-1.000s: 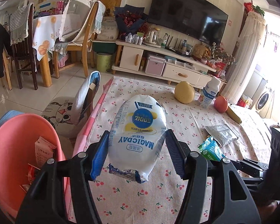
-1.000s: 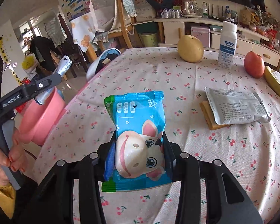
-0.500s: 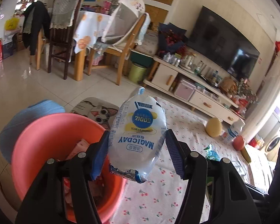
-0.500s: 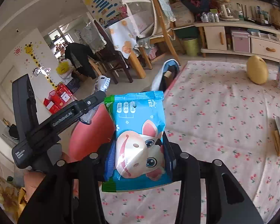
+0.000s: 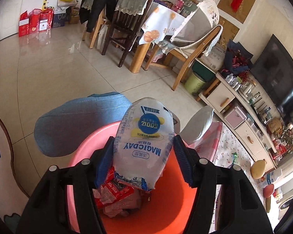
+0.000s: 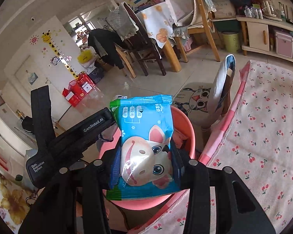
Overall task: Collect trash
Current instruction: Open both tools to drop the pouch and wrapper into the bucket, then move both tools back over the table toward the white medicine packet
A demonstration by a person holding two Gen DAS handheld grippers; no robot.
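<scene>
- Pale floor tiles (image 5: 48,62) spread around a table under a cherry-print cloth (image 6: 267,136), with dining chairs and a TV cabinet behind.
- Pink basin (image 5: 166,210) sits low beside the table edge, holding red and pink wrappers (image 5: 115,193).
- Left gripper (image 5: 144,159) hangs over the basin, its blue pads pinching a puffy white pouch (image 5: 146,136) printed upside down in blue with a yellow-and-blue badge; the lower end is torn.
- Right gripper (image 6: 146,161) clamps a blue packet (image 6: 146,146) with a green edge and a cartoon pig face, above the basin's rim (image 6: 189,128).
</scene>
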